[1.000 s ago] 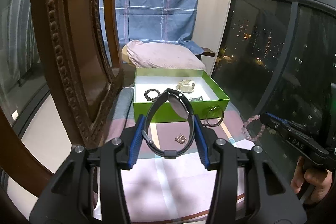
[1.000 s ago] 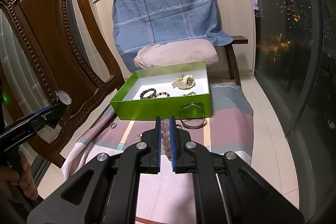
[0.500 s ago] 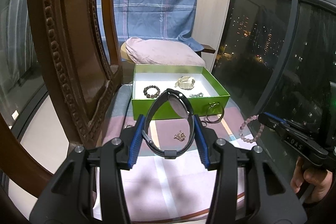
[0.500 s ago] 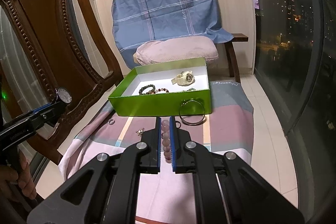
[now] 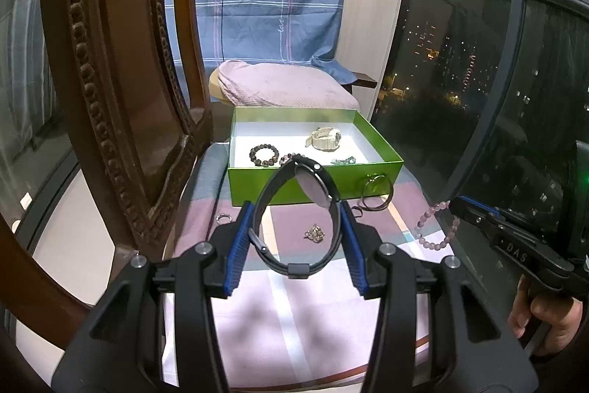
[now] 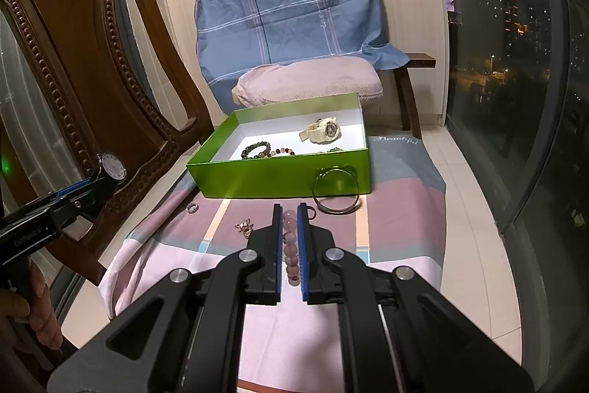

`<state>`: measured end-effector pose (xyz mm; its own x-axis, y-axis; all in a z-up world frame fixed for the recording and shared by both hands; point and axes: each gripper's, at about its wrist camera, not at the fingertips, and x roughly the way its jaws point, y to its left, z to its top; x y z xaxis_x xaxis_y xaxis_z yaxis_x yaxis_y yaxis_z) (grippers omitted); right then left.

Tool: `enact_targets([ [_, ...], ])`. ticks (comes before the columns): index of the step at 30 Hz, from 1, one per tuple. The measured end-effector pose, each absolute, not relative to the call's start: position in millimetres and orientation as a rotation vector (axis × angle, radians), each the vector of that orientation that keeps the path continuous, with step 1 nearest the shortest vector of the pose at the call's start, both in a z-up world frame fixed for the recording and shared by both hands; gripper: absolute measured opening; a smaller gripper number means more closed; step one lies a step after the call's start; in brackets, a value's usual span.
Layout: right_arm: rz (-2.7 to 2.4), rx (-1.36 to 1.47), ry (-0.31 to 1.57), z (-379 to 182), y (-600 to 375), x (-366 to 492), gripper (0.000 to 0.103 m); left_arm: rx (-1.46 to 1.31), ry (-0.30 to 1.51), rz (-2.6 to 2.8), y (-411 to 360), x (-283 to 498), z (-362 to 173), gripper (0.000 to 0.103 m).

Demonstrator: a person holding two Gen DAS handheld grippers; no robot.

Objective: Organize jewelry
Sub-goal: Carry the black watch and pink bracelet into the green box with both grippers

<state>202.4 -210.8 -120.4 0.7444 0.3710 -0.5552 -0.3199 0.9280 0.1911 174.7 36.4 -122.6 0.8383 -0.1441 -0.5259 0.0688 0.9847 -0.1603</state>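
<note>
Two claws, left [image 5: 296,220] clenched on one black watch [image 5: 298,209], right [image 6: 289,227] on one pink bead bracelet [image 6: 289,245].

**Both grippers loaded before the green box**

The right gripper [image 6: 289,227] pinched a pink bead bracelet [image 6: 290,245] between its blue pads. Ahead on the striped cloth [image 6: 397,209] stood the green box [image 6: 279,177], holding a cream watch [image 6: 321,131] and dark bead bracelets [image 6: 257,150]. A metal bangle [image 6: 335,190] leaned against its front wall. At far left, the left gripper [image 6: 84,190] carried a black watch [image 6: 112,168].
</note>
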Motion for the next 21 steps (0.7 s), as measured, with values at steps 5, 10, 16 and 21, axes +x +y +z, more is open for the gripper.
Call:
enact_targets([
  [5,0.381,0.088,0.629,-122.2,-210.7,203.6,0.008,-0.138,0.574,-0.113,36.3,178.2,-125.7,0.046],
  [10,0.388,0.094,0.627,-121.9,-209.1,208.7,0.008,-0.147,0.583,-0.107,37.4,186.8,-127.7,0.046],
  [16,0.402,0.106,0.577,-103.3,-200.5,240.1,0.008,-0.172,0.571,-0.093,41.0,222.0,-117.9,0.047],
  [21,0.384,0.113,0.526,-93.4,-193.2,290.5,0.008,-0.197,0.545,-0.080,48.2,268.4,-103.5,0.047],
])
